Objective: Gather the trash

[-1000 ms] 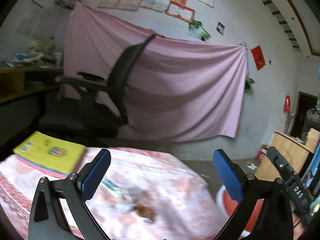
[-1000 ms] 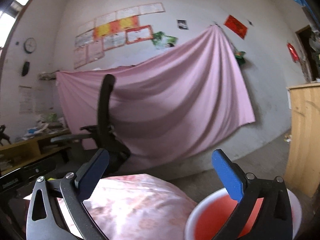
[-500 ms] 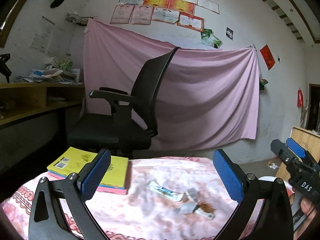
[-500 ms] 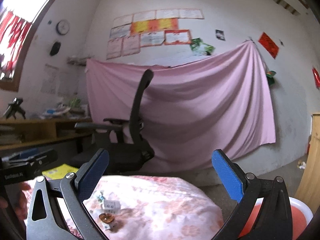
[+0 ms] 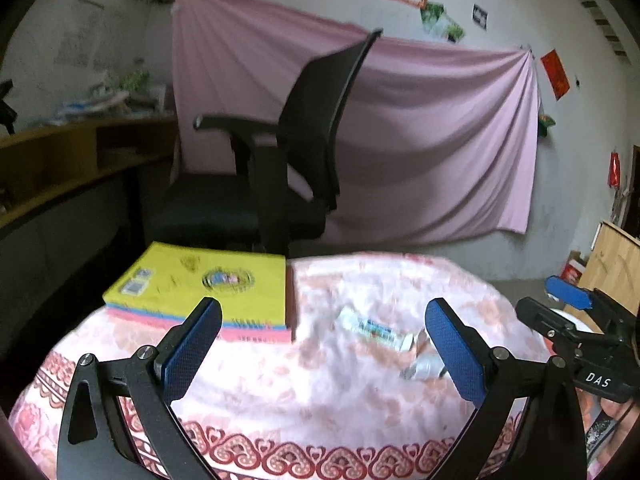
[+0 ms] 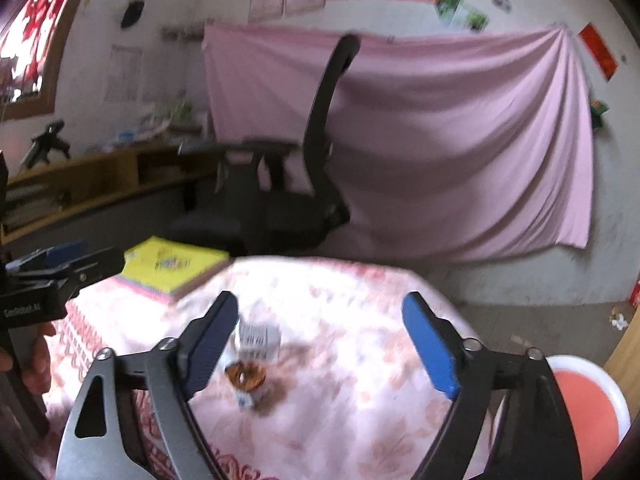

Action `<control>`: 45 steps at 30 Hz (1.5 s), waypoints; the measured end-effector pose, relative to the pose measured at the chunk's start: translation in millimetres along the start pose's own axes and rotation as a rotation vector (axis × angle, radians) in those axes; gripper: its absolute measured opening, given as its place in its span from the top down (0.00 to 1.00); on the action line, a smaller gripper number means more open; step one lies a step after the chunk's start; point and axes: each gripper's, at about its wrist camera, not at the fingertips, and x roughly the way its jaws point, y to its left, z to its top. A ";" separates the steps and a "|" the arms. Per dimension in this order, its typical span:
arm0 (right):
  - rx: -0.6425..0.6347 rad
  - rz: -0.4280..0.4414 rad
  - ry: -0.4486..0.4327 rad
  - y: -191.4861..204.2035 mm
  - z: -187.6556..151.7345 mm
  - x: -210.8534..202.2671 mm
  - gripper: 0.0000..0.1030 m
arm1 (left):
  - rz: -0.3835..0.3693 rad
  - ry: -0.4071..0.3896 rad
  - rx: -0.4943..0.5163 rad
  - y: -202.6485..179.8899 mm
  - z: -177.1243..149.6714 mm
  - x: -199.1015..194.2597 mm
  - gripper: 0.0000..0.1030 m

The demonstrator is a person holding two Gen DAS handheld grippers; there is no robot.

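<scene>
Left gripper (image 5: 322, 348) jaws released, right gripper (image 6: 320, 346) jaws released, wrappers (image 5: 374, 329) centre on floral tabletop (image 5: 280, 392), yellow book (image 5: 208, 284) centre-left, red bin (image 6: 588, 396) lower right.

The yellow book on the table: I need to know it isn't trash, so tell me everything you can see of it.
The yellow book lies flat and closed at the far left of the flowered tablecloth, stacked on a pink book. Its glossy cover shows a round emblem and small code squares. It sits apart from the wrappers; neither gripper touches it.
</scene>
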 end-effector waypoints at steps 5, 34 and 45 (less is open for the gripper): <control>0.003 0.076 0.110 1.8 -6.5 10.1 0.46 | -0.048 0.091 0.003 -2.0 -3.7 10.2 0.12; 0.043 0.250 0.315 11.6 -21.2 40.0 0.90 | -0.272 0.395 -0.024 -24.8 -21.8 63.6 0.58; 0.085 0.241 0.334 2.7 -23.0 42.7 0.91 | -0.330 0.456 -0.050 -38.1 -25.0 87.7 0.83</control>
